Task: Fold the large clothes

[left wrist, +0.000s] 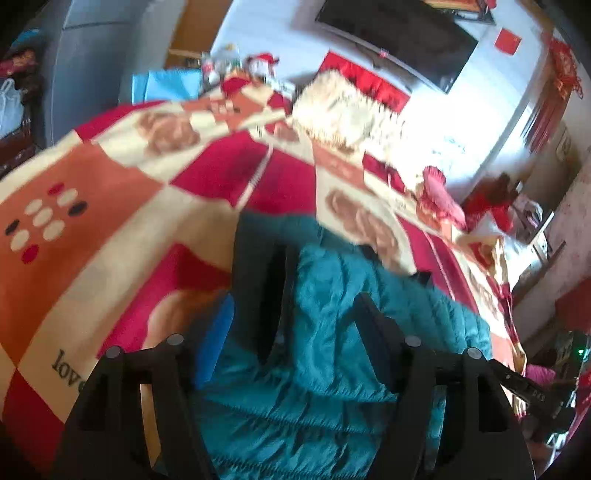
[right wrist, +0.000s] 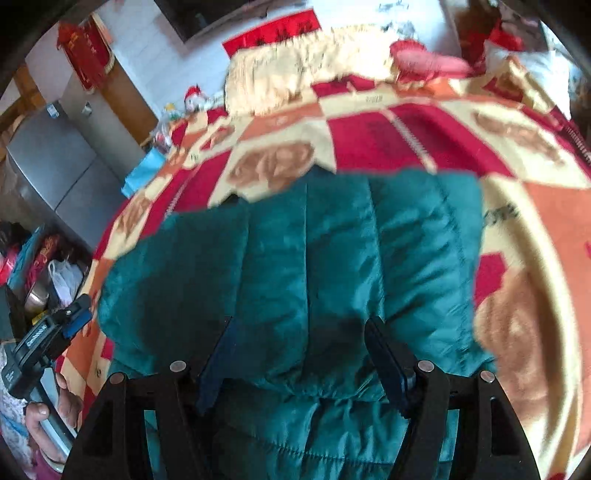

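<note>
A teal quilted jacket point(right wrist: 314, 258) lies on the bed's patterned blanket point(right wrist: 369, 140). In the right wrist view it fills the middle, and my right gripper point(right wrist: 299, 328) stands open just above its near edge, fingers apart with nothing between them. In the left wrist view the jacket point(left wrist: 332, 350) runs from the bottom middle to the right. My left gripper point(left wrist: 295, 280) is open over its near side, fingers apart. The left gripper body also shows at the left edge of the right wrist view point(right wrist: 44, 339), held by a hand.
A cream fringed pillow point(left wrist: 343, 107) and a pink pillow point(left wrist: 439, 192) lie at the bed's far end. A grey fridge point(right wrist: 55, 162) and bags point(right wrist: 62, 280) stand left of the bed. A TV point(left wrist: 399, 33) hangs on the far wall.
</note>
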Tool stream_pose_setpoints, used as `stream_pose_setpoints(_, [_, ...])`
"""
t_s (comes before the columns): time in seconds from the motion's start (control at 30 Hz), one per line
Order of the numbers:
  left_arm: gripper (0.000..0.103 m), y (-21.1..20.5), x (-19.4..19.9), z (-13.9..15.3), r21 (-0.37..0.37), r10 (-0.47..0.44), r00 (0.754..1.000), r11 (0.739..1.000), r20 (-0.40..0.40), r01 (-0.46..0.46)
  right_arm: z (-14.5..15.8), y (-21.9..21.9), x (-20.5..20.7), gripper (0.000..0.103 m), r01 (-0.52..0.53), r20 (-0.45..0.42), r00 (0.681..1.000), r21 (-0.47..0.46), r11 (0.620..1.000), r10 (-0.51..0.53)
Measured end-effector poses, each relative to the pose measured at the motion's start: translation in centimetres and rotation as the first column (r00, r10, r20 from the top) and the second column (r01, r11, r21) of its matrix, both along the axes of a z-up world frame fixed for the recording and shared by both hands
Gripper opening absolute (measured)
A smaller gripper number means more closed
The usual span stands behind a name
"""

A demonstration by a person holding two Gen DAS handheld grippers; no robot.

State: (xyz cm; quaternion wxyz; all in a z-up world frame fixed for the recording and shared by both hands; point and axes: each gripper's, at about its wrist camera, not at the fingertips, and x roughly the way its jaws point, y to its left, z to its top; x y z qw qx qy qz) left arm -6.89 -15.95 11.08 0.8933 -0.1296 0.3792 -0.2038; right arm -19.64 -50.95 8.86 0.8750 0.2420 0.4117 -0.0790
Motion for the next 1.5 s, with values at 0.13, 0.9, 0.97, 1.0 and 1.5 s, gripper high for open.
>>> stream_pose_setpoints(0.13, [0.068, -2.1, 0.1, -0.2, 0.052, -0.035, 0.999, 0.998, 0.013, 0.034, 2.1, 0.2, 0.6, 0.069, 0.029, 0.045, 0.999, -0.045, 0.999, -0.027])
stream_pose_setpoints(0.9, [0.079, -7.8, 4.7, -7.2, 0.287, -0.071, 0.997, 0.955, -0.040, 0.079, -2.7, 3.0, 7.7, 0.074, 0.019, -0.079, 0.996, -0.236, 0.971, -0.038])
stream_pose_setpoints(0.97, [0.079, -7.8, 4.8, -7.3, 0.284, -0.071, 0.997, 0.955, -0.042, 0.080, -1.4, 3.5, 6.4, 0.074, 0.027, -0.046, 0.998, -0.232, 0.972, -0.038])
stream_pose_setpoints(1.0, [0.079, -7.8, 4.8, -7.3, 0.285, -0.071, 0.997, 0.955, -0.041, 0.079, -0.7, 4.0, 5.6, 0.074, 0.025, -0.027, 0.999, -0.229, 0.973, -0.032])
stream_pose_setpoints(1.5, [0.083, -8.0, 4.6, -7.6, 0.300, -0.076, 0.997, 0.950, -0.030, 0.081, -2.6, 6.5, 3.4, 0.075, -0.062, -0.120, 0.992, -0.278, 0.959, 0.029])
